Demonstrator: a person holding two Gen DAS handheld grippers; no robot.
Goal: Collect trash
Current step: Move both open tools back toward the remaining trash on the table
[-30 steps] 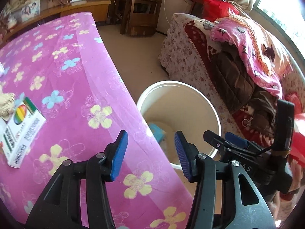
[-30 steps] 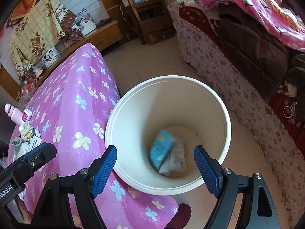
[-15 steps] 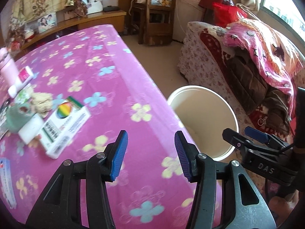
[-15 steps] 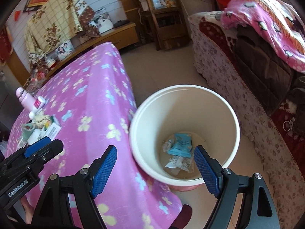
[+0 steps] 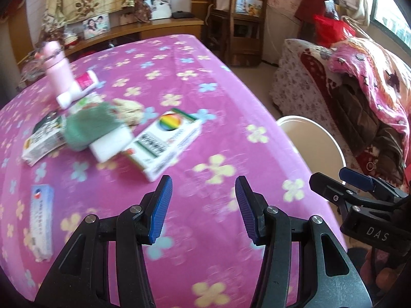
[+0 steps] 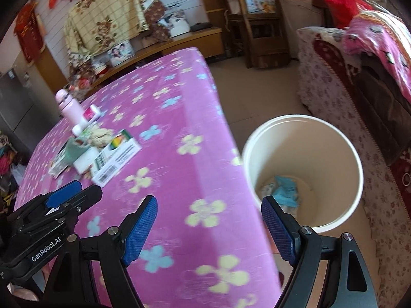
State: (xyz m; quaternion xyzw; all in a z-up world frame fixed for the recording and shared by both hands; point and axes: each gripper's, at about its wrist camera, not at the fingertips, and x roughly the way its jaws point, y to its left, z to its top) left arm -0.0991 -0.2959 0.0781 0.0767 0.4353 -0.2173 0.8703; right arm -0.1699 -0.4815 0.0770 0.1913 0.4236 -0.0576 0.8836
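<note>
Pink flowered cloth covers the counter [image 5: 205, 82], in a lived-in room with a wooden shelf behind and a blanket-heaped sofa to one side. Some trash is already collected: a blue wrapper and a pale crumpled packet [image 6: 283, 192] lie at the bottom of the cream round plastic bin [image 6: 303, 133], which stands on the floor just beside the counter's edge. Much is left, by the look of it: a white carton with a rainbow disc [image 5: 167, 141], a green crumpled cloth or wrapper [image 5: 90, 125], a white block, a flat pack and a pale blue sachet [image 5: 41, 220] lie on the counter.

Both claws are empty. The left claw [image 5: 201, 205] stands partly open above the cloth; the right claw [image 6: 209, 231] gapes wider.

Only the right wrist view looks into the bin; only the left shows the sachet.
</note>
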